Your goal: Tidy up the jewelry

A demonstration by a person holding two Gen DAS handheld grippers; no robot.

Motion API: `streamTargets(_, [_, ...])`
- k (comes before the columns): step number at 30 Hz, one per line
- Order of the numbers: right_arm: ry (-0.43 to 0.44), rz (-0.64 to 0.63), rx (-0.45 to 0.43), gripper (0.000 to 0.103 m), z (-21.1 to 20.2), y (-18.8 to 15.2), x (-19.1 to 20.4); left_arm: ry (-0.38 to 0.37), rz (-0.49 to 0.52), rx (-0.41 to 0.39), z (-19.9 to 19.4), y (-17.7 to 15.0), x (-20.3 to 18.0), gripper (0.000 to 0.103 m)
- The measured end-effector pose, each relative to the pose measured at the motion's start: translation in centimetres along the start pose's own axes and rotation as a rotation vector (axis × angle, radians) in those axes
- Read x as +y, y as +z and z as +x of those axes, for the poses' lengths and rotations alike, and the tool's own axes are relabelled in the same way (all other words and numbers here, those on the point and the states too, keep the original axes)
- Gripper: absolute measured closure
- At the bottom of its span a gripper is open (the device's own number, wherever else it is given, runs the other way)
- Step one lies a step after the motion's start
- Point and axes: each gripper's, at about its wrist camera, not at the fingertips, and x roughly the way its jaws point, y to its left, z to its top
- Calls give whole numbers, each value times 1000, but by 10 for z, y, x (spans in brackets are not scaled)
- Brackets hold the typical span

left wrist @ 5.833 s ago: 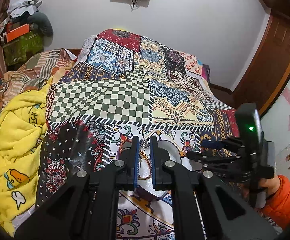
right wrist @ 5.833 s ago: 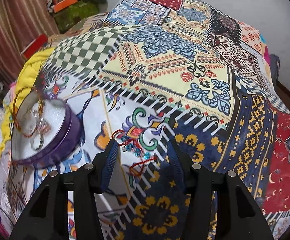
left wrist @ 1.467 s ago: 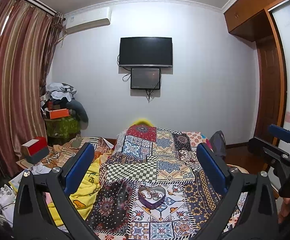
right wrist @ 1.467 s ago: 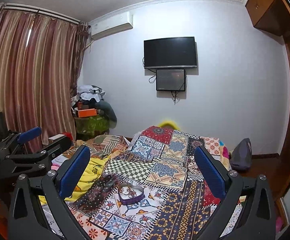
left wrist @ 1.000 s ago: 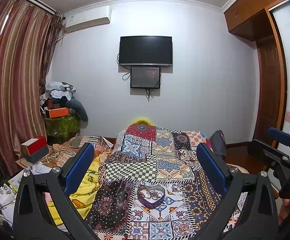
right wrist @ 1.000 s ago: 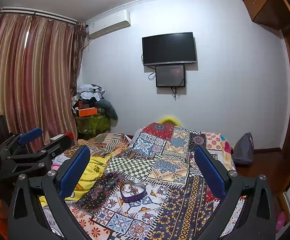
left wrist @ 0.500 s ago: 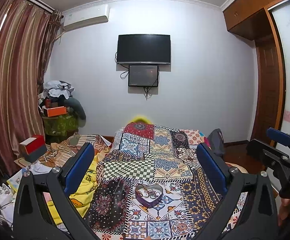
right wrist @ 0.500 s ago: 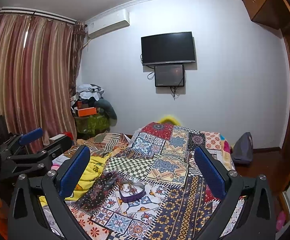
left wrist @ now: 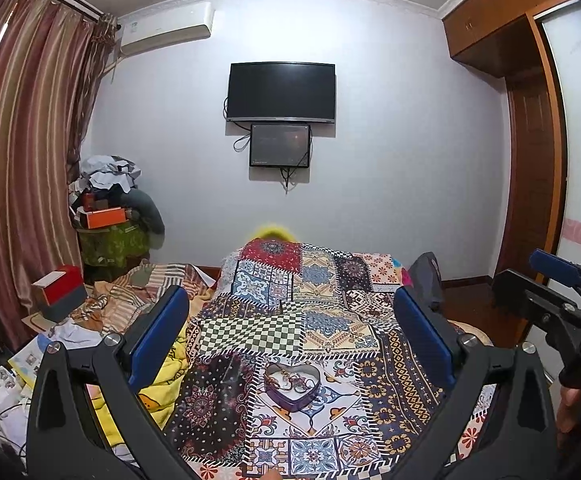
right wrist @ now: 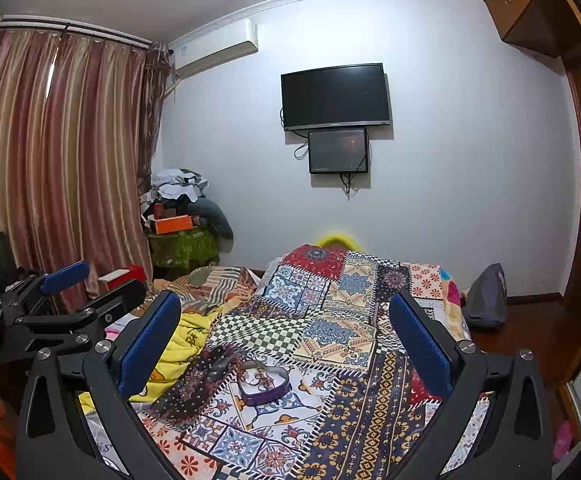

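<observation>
**Both claws wide and empty, raised well clear of the jewelry box**

Risks first. Heart-shaped box [left wrist: 291, 385] resting on soft patchwork quilt [left wrist: 318, 332], not on a firm surface: likely to tip or slide under any off-centre push from above. Jewelry [left wrist: 290, 380] heaped loosely inside, chains and rings apparently tangled; likely to snag on a finger pad and drag out in a clump if gripped carelessly. No lid seen, so contents exposed to spilling. Small pieces lost on the busy quilt pattern would be hard to find again. Individual items too small to identify from here.

Left claw [left wrist: 290, 336]: released, blue pads spread fully apart, nothing between them, touching nothing. Right claw [right wrist: 284, 344]: likewise spread wide, holding nothing, no contact. Each visible at the edge of the other's view, level and side by side.

Box framed low between the pads in both views, well apart from either claw, near the foot of the bed. Yellow blanket [left wrist: 162, 380] bunched just left of the quilt. Farther off: curtain [right wrist: 50, 168], television [left wrist: 281, 92] on the far wall.
</observation>
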Motion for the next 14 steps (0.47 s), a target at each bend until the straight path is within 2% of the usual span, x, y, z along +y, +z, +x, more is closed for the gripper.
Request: streamTargets(14, [-8, 24, 3, 0, 3, 0, -7, -4, 1, 5, 2, -1, -1, 1])
